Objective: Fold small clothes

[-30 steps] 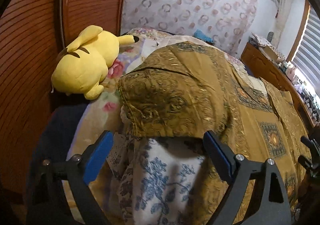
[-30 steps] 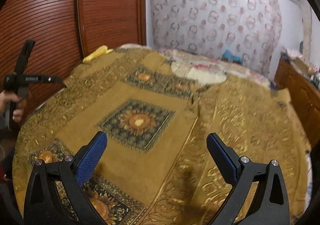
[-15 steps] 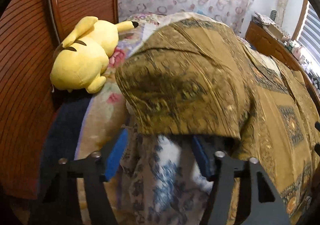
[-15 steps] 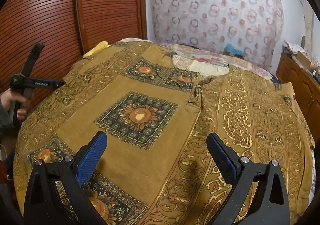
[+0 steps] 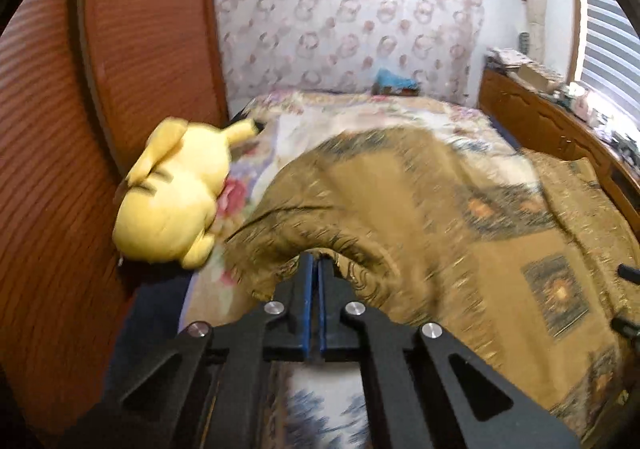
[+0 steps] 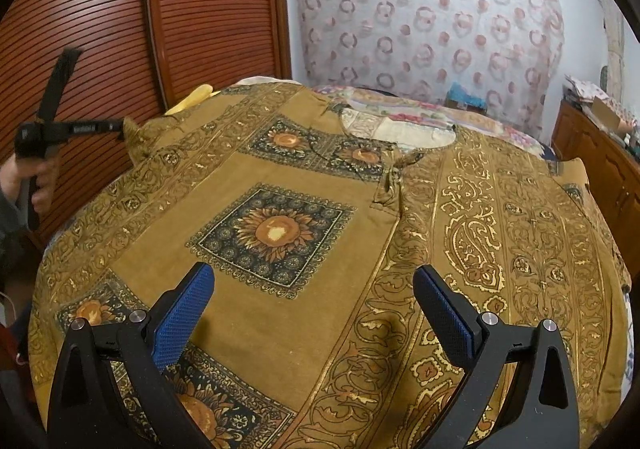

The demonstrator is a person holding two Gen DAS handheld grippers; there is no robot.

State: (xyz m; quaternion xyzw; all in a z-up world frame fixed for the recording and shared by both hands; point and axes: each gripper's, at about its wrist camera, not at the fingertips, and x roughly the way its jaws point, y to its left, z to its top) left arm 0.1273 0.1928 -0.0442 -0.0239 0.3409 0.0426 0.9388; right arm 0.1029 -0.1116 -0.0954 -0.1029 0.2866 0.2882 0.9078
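Left wrist view: left gripper (image 5: 316,269) has its blue pads pressed together, clamped on the edge of the mustard-gold printed garment (image 5: 420,217), which rises in a hump off the bed right at the fingertips. Frame is motion-blurred, so print detail is soft. Garment drapes away to the right across the floral bedspread (image 5: 360,117). Yellow plush toy (image 5: 176,201) lies on the bed to the left of the garment, just beside its lifted edge, against the slatted wooden wardrobe door (image 5: 52,169). Blue-and-white floral cloth (image 5: 320,405) shows under the gripper body at the bottom. Patterned curtain (image 5: 352,17) at the back, wooden dresser (image 5: 552,129) at the right. Right wrist view: right gripper (image 6: 314,313) sits with fingers wide apart, holding nothing, hovering over the garment (image 6: 304,233), which lies spread flat over most of the bed, sunflower squares on the left half, paisley bands on the right, neckline toward the far side. Left gripper (image 6: 120,127) is visible at far left, pinching the garment's corner, which is raised in a small peak; the person's hand (image 6: 38,185) grips its handle. Same wardrobe door (image 6: 200,9) and curtain (image 6: 432,17) behind.
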